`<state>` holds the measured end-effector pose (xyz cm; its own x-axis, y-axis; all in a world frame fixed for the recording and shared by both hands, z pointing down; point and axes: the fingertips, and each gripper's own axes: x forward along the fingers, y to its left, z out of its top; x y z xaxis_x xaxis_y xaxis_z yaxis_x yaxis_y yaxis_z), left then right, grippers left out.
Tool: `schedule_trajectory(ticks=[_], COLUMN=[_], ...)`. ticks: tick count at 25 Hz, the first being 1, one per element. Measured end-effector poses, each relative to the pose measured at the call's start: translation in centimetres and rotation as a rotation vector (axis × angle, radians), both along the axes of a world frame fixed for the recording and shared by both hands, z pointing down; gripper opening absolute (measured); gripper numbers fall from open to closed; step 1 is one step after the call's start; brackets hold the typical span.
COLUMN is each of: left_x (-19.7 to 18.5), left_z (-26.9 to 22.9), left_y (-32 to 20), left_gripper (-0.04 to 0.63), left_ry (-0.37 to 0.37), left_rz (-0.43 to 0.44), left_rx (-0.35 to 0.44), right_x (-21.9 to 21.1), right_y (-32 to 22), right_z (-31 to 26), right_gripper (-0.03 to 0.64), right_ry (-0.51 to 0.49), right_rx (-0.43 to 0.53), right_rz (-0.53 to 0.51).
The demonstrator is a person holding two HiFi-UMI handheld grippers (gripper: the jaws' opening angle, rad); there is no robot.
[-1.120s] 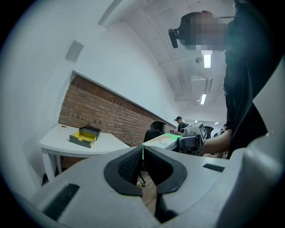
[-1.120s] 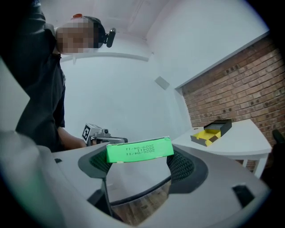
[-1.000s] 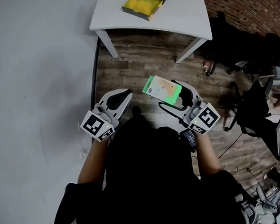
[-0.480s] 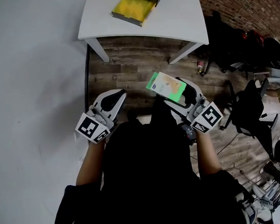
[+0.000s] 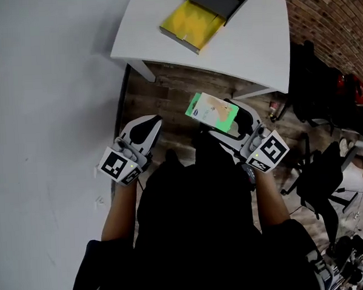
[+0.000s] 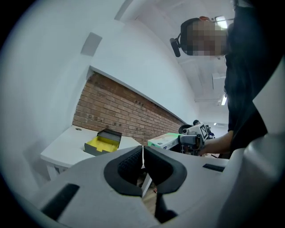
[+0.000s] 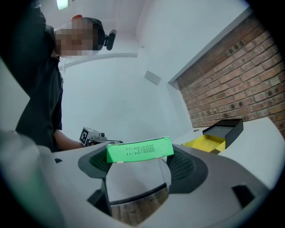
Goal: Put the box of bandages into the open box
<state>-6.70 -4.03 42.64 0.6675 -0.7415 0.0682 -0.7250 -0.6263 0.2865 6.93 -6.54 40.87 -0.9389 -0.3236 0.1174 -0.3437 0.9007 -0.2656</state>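
Green-ended and pale-faced, the box of bandages [image 5: 211, 111] was clamped between the jaws of the right hand-held gripper [image 5: 231, 124], above the wooden floor [image 5: 167, 95] and well short of the white desk [image 5: 249, 44], while the left hand-held gripper [image 5: 145, 128] was seen with its jaws pressed together on nothing. The carrying step was judged to be in hand, and the next move called for the bandages to be brought over the yellow-lined open box [image 5: 192, 24] and released inside. That box's dark half was cut off by the head view's top edge, and whether it was a lid could not be made out.
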Motion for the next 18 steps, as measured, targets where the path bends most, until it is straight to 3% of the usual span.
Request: schedule_trajectory(ticks=[10,18], left_x=[6.5,7.3], left_z=[-2.3,-3.1], left_y=[-9.3,-12.6], left_gripper=[0.02,0.02], left_ry=[-0.036,-0.079], left_rz=[-0.095,-0.126], left_rx=[-0.016,-0.011], right_x=[4.6,6.2], right_y=[-9.4,-13.9], right_z=[-1.3,-1.9], right_gripper=[0.373,0.373], right_ry=[-0.038,-0.076], right_rx=[-0.013,0.018], right_rz=[-0.147,-0.142])
